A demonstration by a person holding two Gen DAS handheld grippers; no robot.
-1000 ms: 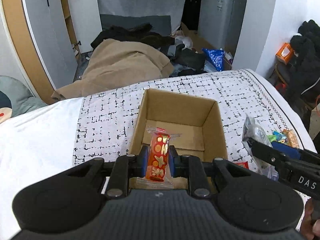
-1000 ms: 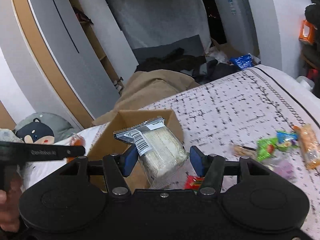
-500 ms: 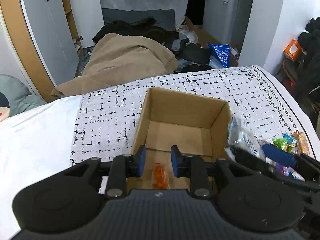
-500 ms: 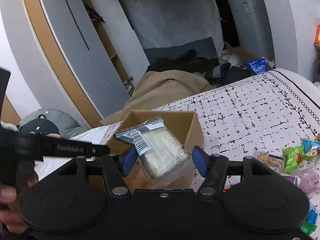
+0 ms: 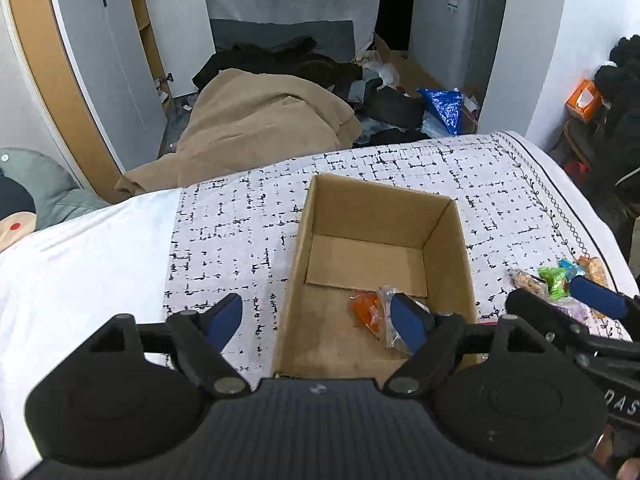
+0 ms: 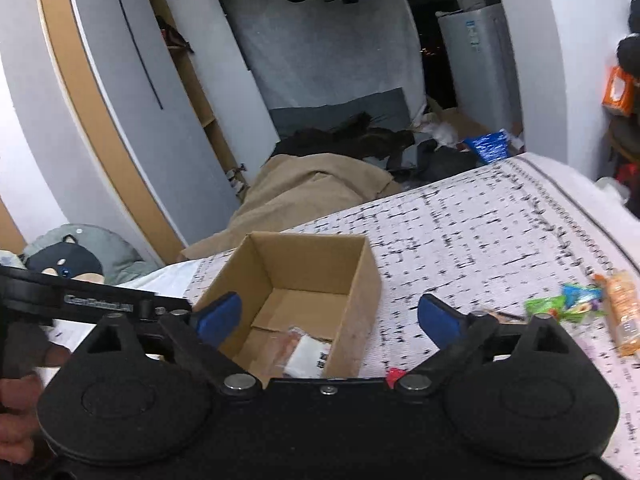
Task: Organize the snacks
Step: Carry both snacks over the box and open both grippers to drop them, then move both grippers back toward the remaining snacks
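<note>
Scene: my two grippers hang over a cardboard box (image 5: 448, 248) on a patterned bedspread (image 5: 240, 240), mid-sort of snacks.
Left gripper (image 5: 316, 320): jaws spread wide, nothing between them; one blue pad sits over the cloth left of the box, the other over its floor.
Right gripper (image 6: 332, 320): also spread and empty, aimed down into the box.
In the box: an orange packet (image 5: 366, 312) and a clear wrapper (image 5: 386, 320) lying against it at the near right corner; from my right wrist I make out a pale packet (image 6: 308, 354) on the floor, though blur hides whether it is that same wrapper.
Still out: a loose pile (image 5: 560, 280) of green, blue and orange packets on the cloth right of the box, well apart from it, plus a small red piece (image 6: 394, 374) just beside the box wall.
Risk, box: it looks light and the bed soft — if a pad catches the rim on my way out, it may tip or slide.
Risk, clash: my grippers are close together; swinging both toward the pile could knock them.
Risk, pile: the wrappers look slick and overlap, so a pinch may lift two or drop one.
Risk, red piece: tucked low by the wall — easy to overlook.
</note>
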